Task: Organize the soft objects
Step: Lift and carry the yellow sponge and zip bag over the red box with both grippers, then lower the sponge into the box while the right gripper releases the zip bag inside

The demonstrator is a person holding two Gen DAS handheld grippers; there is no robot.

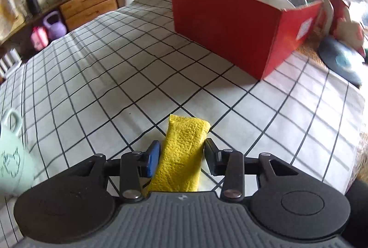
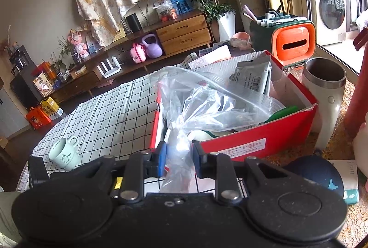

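Our left gripper (image 1: pixel 181 151) straddles the yellow embossed napkin pack (image 1: pixel 181 153) on the checked cloth (image 1: pixel 115 77), well in front of the red box (image 1: pixel 225 33); whether the pads pinch it, we cannot tell. We should squeeze its soft middle squarely. Our right gripper (image 2: pixel 179 157) clamps the crinkly clear bag (image 2: pixel 202 100) spilling from that stiff cardboard box.

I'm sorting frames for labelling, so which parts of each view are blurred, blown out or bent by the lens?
Left wrist view: the far end of the red box and the clutter beyond it are smeared and overexposed; the yellow napkin is sharp; the tablecloth grid bows.
Right wrist view: mostly sharp; glare whitens the plastic bag; the washing machine leans.
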